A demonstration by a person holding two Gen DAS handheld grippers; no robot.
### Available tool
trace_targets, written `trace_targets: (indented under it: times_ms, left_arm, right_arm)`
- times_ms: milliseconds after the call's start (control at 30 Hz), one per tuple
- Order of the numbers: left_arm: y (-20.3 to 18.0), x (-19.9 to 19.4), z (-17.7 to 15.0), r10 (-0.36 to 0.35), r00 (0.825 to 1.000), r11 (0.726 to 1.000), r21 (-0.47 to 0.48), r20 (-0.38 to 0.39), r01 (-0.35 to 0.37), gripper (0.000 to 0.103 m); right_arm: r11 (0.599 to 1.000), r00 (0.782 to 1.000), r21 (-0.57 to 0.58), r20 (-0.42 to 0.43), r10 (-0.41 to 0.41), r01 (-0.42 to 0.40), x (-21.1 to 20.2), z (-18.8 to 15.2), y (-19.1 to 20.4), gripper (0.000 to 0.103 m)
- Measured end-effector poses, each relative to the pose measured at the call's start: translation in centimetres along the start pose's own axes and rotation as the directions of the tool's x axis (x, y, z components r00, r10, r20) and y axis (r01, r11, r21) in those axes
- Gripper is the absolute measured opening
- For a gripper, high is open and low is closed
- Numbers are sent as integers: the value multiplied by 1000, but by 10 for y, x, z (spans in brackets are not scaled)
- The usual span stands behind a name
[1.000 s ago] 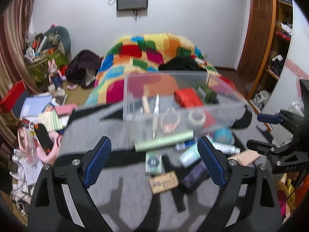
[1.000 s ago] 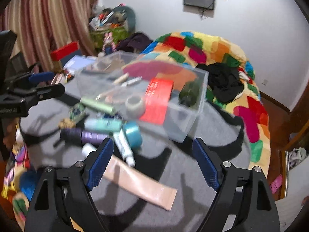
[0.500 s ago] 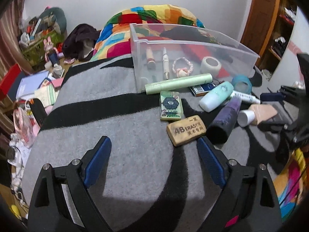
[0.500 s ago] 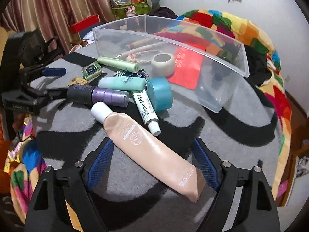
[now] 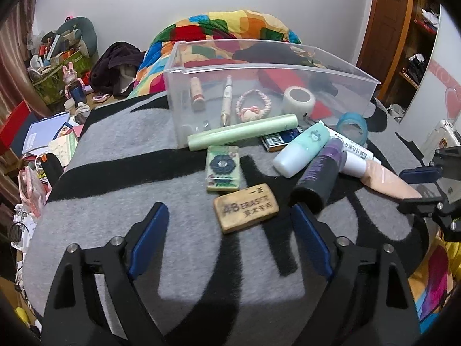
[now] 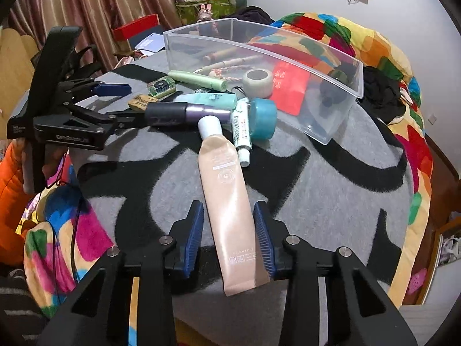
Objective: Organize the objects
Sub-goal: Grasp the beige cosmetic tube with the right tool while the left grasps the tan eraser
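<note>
My right gripper [image 6: 229,238] is nearest: jaws closing around the beige tube [image 6: 227,201], pads either side of its lower half with a thin gap on each side, not pressing yet as far as I can see. Tube lies flat on the grey-black blanket [image 6: 331,196], white cap pointing away from me.

My left gripper [image 5: 229,240] is wide apart but closing, nothing between the pads except blanket. The eraser [image 5: 246,207] sits just ahead of the fingertips, between their lines, not touched. In the right view the left gripper [image 6: 115,102] shows side-on at left, next to the dark purple bottle.

Next row out, left view: patterned green case [image 5: 222,168] just beyond the eraser, purple bottle [image 5: 319,178] to the right, its black cap end just beside my right-hand pad. Mint bottle [image 5: 302,150] beside it, touching or nearly. Small white tube [image 6: 241,128] lies alongside the beige tube's cap, teal tape roll [image 6: 262,119] just beyond. A dark flat pack [image 5: 281,139] is partly hidden under the mint bottle.

Pale green tube [image 5: 243,135] lies across the front of the clear bin [image 5: 273,69], against its wall.

Inside the bin: white tape roll [image 5: 298,99], pink bracelet [image 5: 253,106], a pen [image 5: 226,101], a small stick [image 5: 196,93], a red flat pack [image 6: 289,90], a dark item [image 6: 331,92] at the far end, can't tell what.

Behind: patchwork quilt [image 5: 230,26], clutter at left.
</note>
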State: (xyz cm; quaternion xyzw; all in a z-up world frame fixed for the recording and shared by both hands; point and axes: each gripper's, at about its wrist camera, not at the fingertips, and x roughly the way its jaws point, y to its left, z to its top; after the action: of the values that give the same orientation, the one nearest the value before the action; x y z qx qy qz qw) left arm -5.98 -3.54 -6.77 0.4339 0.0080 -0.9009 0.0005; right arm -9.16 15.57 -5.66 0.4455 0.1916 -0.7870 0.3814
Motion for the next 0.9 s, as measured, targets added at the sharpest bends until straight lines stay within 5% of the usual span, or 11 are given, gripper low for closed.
trace_targets:
  times_ms: [433,533,900]
  left_arm:
    - [5,-6,-3,38,998,998,-59,44,-36,40]
    - [8,-8,-5,29,998,997,-73,54,-25,39]
    - [6,-28,-9,19,996,997,-76,90,-12,39]
  right_arm:
    - [997,999,70,33,23,-26,26,33,11,35]
    - [997,999,74,47,1,-5,24,31,13,28]
    - [991,992,129,122,15,-31,-3,23,10,27]
